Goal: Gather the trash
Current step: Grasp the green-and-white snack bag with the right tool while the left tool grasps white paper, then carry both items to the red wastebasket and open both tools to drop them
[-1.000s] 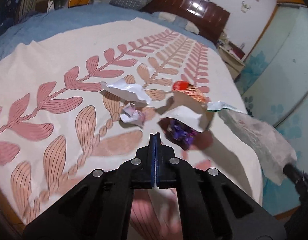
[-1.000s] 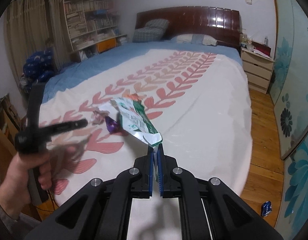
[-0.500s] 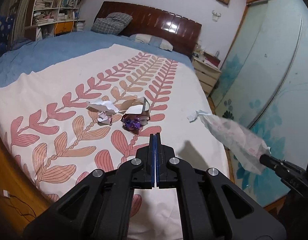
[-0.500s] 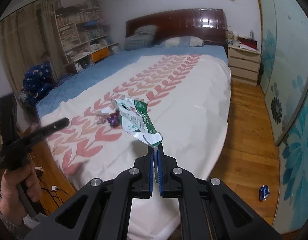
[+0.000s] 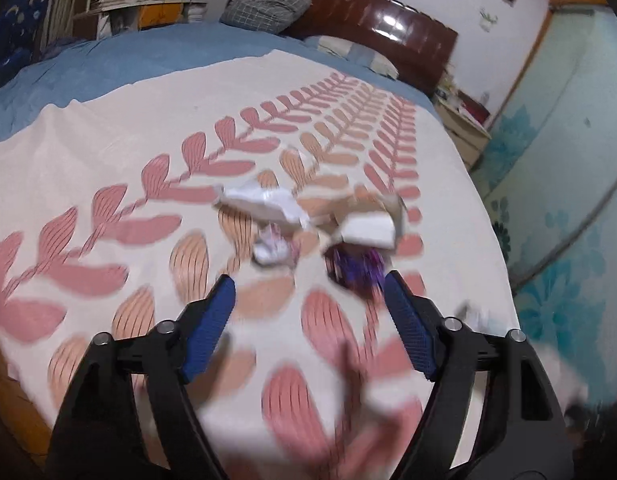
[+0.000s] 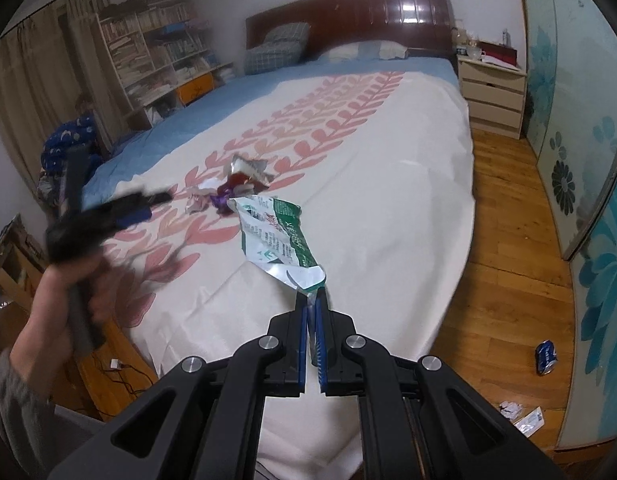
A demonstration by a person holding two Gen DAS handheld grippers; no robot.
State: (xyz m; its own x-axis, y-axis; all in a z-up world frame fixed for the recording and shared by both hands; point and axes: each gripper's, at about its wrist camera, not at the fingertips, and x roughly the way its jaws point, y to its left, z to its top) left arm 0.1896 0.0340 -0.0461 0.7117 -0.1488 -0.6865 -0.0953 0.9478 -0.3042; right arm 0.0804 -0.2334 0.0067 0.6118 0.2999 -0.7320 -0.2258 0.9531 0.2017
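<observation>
A small pile of trash lies on the leaf-patterned bedspread (image 5: 108,168): a white paper (image 5: 264,202), a crumpled white and pink scrap (image 5: 272,248), a purple wrapper (image 5: 356,266) and a torn cardboard piece (image 5: 368,228). My left gripper (image 5: 308,278) hovers just short of the pile, its jaws opening with nothing between them; the purple wrapper lies past its right fingertip. In the right wrist view the left gripper (image 6: 108,216) is a blur in a person's hand. My right gripper (image 6: 312,300) is shut on a green and white snack wrapper (image 6: 276,236), held over the bed's near side.
A crushed blue can (image 6: 547,357) and paper scraps (image 6: 524,416) lie on the wooden floor to the right of the bed. A nightstand (image 6: 492,92) stands by the dark headboard (image 6: 348,16). Bookshelves (image 6: 156,52) line the far left wall.
The left gripper has gone from shut to open and has moved in close to the pile. The right gripper still holds the green wrapper and has drifted a little along the bed's edge.
</observation>
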